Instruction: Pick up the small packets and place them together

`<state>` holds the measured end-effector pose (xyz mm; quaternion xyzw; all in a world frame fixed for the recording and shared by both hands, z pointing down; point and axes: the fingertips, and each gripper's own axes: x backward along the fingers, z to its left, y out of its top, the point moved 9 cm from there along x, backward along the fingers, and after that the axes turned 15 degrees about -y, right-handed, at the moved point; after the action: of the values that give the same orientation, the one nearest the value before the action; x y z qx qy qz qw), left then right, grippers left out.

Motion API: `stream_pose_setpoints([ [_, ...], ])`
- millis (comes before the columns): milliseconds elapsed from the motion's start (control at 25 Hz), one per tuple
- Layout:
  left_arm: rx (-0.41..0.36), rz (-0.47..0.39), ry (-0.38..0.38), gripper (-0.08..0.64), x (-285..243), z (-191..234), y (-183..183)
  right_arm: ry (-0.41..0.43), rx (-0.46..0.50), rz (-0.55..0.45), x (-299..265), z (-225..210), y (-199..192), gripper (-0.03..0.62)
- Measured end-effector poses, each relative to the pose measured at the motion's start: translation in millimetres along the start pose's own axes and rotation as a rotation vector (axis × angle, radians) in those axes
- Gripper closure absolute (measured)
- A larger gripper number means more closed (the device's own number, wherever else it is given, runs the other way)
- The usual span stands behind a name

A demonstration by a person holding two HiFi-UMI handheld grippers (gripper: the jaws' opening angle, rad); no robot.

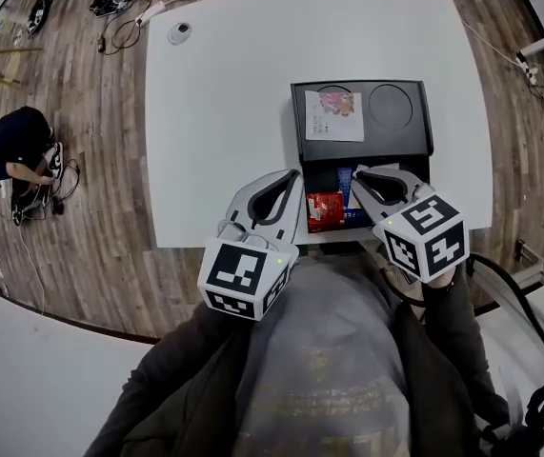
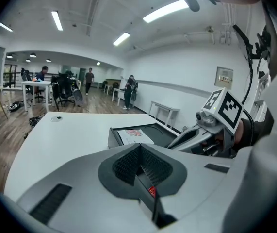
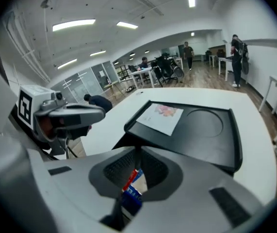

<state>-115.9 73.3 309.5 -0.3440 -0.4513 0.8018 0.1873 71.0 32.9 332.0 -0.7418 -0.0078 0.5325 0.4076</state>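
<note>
A small packet (image 3: 131, 187), printed red, white and blue, is clamped edge-on between the jaws of the right gripper (image 3: 139, 159), above the near end of the black tray (image 1: 414, 141). In that near end lies a red packet (image 1: 325, 210), flat and face up, with a blue packet (image 1: 347, 190) touching its right side. The far end of the tray has a printed sheet (image 1: 334, 114) on the left and a bare round hollow (image 1: 390, 106) on the right.

The left gripper (image 2: 140, 161) hangs just left of the tray's near end, beside the red packet. Its jaws are together. A sliver of red shows low in their seam, and I cannot tell whether it is pinched there or only seen past them.

The tray sits toward the near right of the white surface (image 1: 224, 112). Well beyond the tray's far left corner, a small round object (image 1: 179, 32) rests near the surface's far edge. On the wooden floor (image 1: 81, 93), well left of the tray, a person (image 1: 10, 146) in dark clothes crouches among cables.
</note>
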Motion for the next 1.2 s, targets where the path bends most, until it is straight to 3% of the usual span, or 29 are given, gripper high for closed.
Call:
stream_pose_setpoints([
  [400, 0.014, 0.009, 0.020, 0.557, -2, 5, 1, 0.135, 0.103, 0.151, -22, 14, -14, 0.550],
  [520, 0.027, 0.014, 0.026, 0.557, -4, 8, 1, 0.163, 0.126, 0.192, -29, 17, -17, 0.510],
  [1040, 0.078, 0.036, 0.051, 0.557, -12, 23, -4, 0.225, 0.145, 0.335, -58, 21, -31, 0.500],
  [1200, 0.080, 0.041, 0.046, 0.557, -12, 22, -5, 0.195, 0.118, 0.326, -59, 18, -32, 0.501],
])
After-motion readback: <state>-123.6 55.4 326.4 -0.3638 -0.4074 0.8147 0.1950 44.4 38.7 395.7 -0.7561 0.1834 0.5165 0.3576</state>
